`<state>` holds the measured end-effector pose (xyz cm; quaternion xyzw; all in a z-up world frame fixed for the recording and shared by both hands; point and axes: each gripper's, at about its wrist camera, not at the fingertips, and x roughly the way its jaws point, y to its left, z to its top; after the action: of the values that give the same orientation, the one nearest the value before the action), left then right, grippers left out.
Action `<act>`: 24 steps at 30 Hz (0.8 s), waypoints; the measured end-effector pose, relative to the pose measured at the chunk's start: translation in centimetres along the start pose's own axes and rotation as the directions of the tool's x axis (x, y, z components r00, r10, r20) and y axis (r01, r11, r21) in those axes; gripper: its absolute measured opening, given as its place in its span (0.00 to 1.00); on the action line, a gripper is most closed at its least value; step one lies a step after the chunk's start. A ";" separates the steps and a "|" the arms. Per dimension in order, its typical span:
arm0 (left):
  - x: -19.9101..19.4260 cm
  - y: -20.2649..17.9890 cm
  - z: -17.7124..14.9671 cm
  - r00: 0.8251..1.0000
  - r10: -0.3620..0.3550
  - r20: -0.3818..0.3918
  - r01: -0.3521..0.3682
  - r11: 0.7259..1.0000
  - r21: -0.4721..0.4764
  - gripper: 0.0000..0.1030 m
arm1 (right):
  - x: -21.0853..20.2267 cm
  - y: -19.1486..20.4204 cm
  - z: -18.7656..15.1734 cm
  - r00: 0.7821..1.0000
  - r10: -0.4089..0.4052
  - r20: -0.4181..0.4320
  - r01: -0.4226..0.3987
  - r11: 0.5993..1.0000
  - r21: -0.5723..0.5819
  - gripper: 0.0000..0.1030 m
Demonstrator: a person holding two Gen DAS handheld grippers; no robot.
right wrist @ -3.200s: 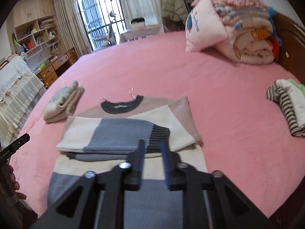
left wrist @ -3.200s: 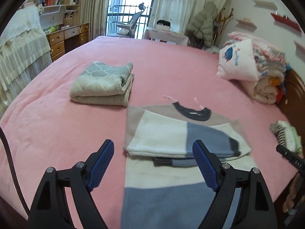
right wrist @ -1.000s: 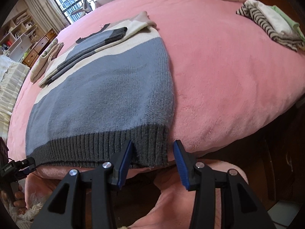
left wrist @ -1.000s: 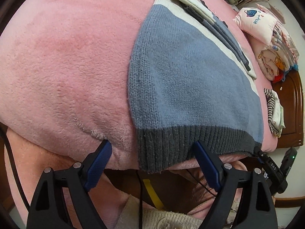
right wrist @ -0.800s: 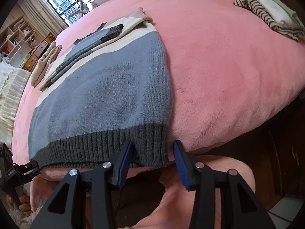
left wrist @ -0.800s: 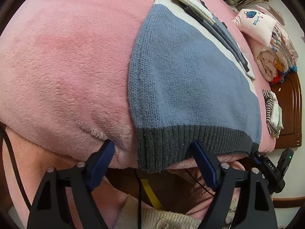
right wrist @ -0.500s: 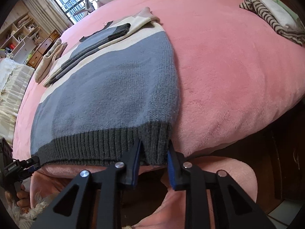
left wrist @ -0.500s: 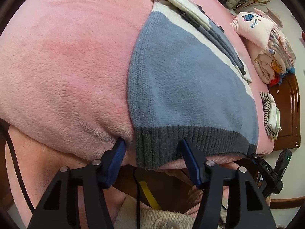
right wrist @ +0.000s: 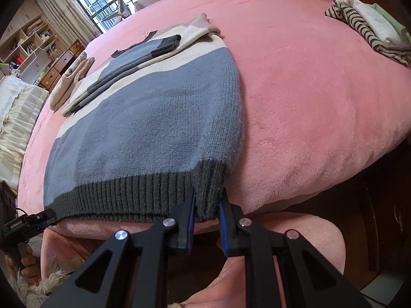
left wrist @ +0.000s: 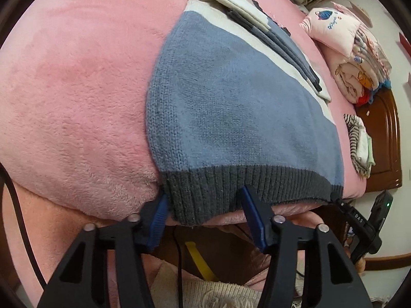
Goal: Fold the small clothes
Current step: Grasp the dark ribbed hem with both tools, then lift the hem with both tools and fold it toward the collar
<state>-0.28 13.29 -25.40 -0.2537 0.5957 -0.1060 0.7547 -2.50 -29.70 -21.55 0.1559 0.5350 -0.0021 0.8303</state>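
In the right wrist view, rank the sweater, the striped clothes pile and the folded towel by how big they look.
1. Sweater, by far the largest, though it lies nearest the camera.
2 and 3. Striped clothes pile and folded towel: they look similar, and both sit far off near the fisheye's edges, so I won't rank them.

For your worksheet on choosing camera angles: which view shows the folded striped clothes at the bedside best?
The right wrist view: the striped clothes lie large and sharp on the pink bed, folds and stripes clear. The left wrist view shows only a small, squeezed sliver at the frame's edge beyond the sweater.
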 end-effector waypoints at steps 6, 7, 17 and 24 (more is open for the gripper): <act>-1.4 -1.2 -0.2 0.997 -0.036 0.062 0.033 0.998 0.049 0.14 | -0.8 0.0 0.3 1.000 0.013 0.013 -0.013 1.000 0.003 0.12; -1.7 -1.7 -0.1 0.997 -0.031 0.074 0.026 0.997 0.068 0.14 | -1.1 0.1 0.4 1.000 0.017 0.018 -0.017 1.000 0.002 0.12; -5.3 -5.1 3.2 0.978 -0.132 0.160 0.126 0.991 0.048 0.14 | -5.8 2.0 4.2 0.986 0.103 0.134 -0.098 0.994 -0.044 0.10; -7.2 -8.0 8.2 0.959 -0.152 0.238 0.153 0.988 0.016 0.13 | -8.5 4.3 10.4 0.962 0.131 0.237 -0.111 0.989 -0.097 0.09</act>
<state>6.73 11.89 -13.90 -0.3108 0.4797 -0.1316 0.8100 3.83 -29.75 -8.90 0.1526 0.4184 0.0518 0.8939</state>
